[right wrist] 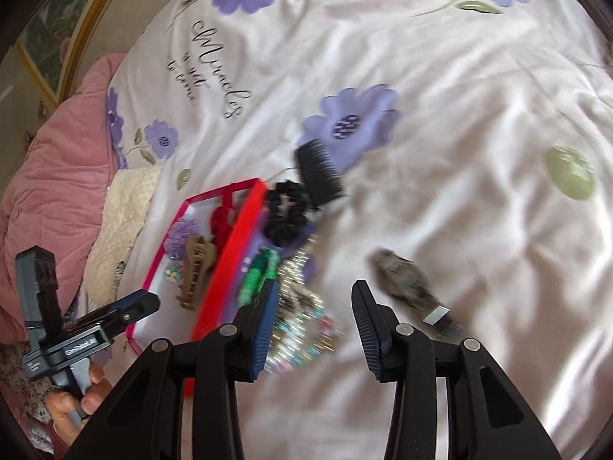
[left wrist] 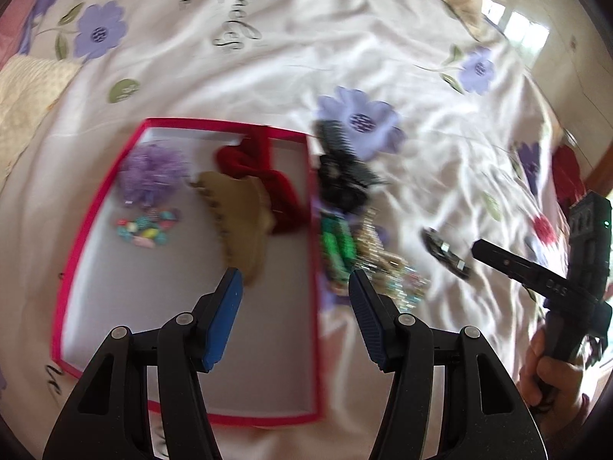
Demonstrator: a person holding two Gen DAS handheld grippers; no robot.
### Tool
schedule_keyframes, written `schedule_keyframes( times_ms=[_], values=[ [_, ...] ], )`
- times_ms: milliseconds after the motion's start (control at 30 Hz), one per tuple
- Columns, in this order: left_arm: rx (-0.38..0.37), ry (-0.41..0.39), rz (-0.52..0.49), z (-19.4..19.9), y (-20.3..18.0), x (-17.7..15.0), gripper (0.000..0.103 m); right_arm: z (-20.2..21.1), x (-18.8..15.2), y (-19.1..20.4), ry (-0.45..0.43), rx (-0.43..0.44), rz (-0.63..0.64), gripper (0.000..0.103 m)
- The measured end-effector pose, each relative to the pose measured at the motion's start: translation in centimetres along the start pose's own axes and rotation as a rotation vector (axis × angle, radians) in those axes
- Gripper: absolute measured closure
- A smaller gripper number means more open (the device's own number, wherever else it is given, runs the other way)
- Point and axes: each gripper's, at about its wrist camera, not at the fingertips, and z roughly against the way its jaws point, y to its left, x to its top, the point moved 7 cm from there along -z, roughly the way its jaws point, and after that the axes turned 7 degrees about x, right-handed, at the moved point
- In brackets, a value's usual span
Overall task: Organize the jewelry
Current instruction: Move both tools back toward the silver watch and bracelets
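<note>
A red-rimmed box (left wrist: 92,214) (right wrist: 230,257) lies on the bed. Inside it are a purple scrunchie (left wrist: 153,170) (right wrist: 182,235), a tan claw clip (left wrist: 237,214) (right wrist: 195,272), a red velvet band (left wrist: 264,168) (right wrist: 222,222) and small coloured beads (left wrist: 147,228). Right of the box lie a black comb (right wrist: 318,174), a black scrunchie (left wrist: 341,180) (right wrist: 285,211), a green piece (left wrist: 337,247) (right wrist: 258,276), a beaded pile (left wrist: 398,280) (right wrist: 302,329) and a dark barrette (left wrist: 446,253) (right wrist: 412,291). My left gripper (left wrist: 297,276) hangs open over the box's right rim, empty. My right gripper (right wrist: 314,287) is open and empty between the beaded pile and the barrette.
The bed is covered by a white sheet with purple flowers (right wrist: 350,124) and script lettering. A pink quilt (right wrist: 57,176) and a cream cushion (right wrist: 118,226) lie to the left. A hand (left wrist: 551,379) holds the other gripper at the right edge.
</note>
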Motion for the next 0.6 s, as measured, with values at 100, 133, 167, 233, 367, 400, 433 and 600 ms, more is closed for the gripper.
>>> schedule_keyframes(
  times_ms=[100, 133, 167, 233, 367, 400, 433, 600],
  values=[
    [-0.014, 0.012, -0.027, 0.0, -2.2, -0.6, 0.046, 1.4, -0.6, -1.7, -0.007, -0.025, -0.013, 0.061],
    [-0.021, 0.017, -0.037, -0.1, -2.8, -0.8, 0.046, 1.8, -0.8, -2.2, -0.008, -0.034, -0.017, 0.061],
    [-0.026, 0.022, -0.044, -0.1, -3.4, -1.1, 0.046, 2.2, -1.1, -2.7, -0.011, -0.045, -0.02, 0.061],
    [-0.033, 0.034, -0.06, -0.4, -4.6, -1.7, 0.046, 2.7, -1.3, -3.5, -0.014, -0.059, -0.027, 0.061],
    [-0.047, 0.066, -0.087, -1.2, -6.6, -3.0, 0.046, 3.0, -1.6, -4.4, -0.005, -0.073, -0.028, 0.061],
    [-0.049, 0.071, -0.096, -1.4, -7.0, -3.2, 0.047, 3.0, -1.6, -4.6, -0.003, -0.074, -0.025, 0.061],
    [-0.051, 0.079, -0.108, -1.8, -7.6, -3.5, 0.047, 3.0, -1.6, -4.8, -0.002, -0.075, -0.021, 0.061],
    [-0.046, 0.118, -0.15, -3.7, -9.4, -4.1, 0.048, 2.6, -1.5, -5.5, 0.019, -0.071, -0.008, 0.061]
  ],
)
